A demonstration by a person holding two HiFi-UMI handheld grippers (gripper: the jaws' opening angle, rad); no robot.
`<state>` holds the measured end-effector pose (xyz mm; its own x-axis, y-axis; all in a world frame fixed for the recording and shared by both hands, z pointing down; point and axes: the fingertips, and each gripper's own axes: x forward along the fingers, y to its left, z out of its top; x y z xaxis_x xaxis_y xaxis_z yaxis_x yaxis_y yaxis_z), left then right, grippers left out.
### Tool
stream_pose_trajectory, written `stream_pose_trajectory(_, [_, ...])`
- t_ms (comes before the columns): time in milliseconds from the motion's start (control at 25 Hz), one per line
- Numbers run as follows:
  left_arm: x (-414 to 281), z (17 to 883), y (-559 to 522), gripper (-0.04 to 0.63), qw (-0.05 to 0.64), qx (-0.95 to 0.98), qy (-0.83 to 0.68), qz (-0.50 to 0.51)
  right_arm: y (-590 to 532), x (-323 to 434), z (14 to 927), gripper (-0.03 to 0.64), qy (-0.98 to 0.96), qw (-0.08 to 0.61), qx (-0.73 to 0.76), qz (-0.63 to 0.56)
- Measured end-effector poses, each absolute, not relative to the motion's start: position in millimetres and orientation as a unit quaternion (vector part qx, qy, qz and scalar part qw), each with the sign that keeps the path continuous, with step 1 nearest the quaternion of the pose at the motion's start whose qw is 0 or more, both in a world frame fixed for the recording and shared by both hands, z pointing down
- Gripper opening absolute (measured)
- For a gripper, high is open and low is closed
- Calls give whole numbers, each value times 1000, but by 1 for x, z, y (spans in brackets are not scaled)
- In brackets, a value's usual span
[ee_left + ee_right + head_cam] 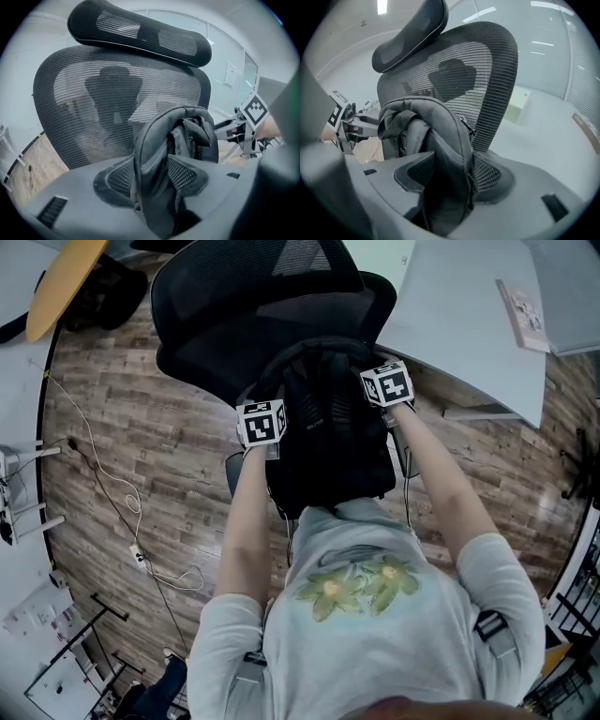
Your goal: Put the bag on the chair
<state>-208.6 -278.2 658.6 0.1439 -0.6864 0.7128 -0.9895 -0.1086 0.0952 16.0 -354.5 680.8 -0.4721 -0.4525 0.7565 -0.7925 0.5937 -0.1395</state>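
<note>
- Head view: the black bag (330,442) stands in the middle of the frame, on the seat of the black mesh chair (244,324) and in front of its backrest. The left hand-held gripper (279,407) is at the bag's upper left corner and the right hand-held gripper (371,382) at its upper right corner, each at the end of an outstretched arm. Wooden floor (159,446) lies round the chair, a white cable (122,502) trails across it at the left, and a pale bench (469,315) fills the upper right.
- Left gripper view: the left hand-held gripper (147,176) is clenched on a band of the bag (159,150). The fabric fills the gap and touches both mesh pads (119,178). The backrest (93,103) and the headrest (140,33) rise behind it. The right hand-held gripper (243,131) shows at the right edge.
- Right gripper view: the right hand-held gripper (450,173) grasps the bag (440,136) the same way, with fabric pressed against both pads (490,176). The backrest (487,75) and the headrest (412,33) stand behind, and the left hand-held gripper (347,124) sits at the left edge.
</note>
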Motion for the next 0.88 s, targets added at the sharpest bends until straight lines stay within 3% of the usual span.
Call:
stream_pose_trajectory(240, [-205, 635, -271, 261, 262, 708, -604, 256, -350, 24, 654, 285, -837, 320, 383, 223])
stream_pose_trajectory(600, [-196, 576, -262, 257, 226, 735, -606, 203, -327, 24, 595, 282, -859, 241, 402, 204])
stream_pose_trajectory(720, [-191, 559, -252, 243, 214, 744, -603, 191, -314, 19, 576, 223, -870, 214, 401, 191])
stream_pose_trajectory(880, [-179, 537, -238, 175, 199, 760, -595, 171, -296, 16, 556, 119, -882, 188, 394, 175])
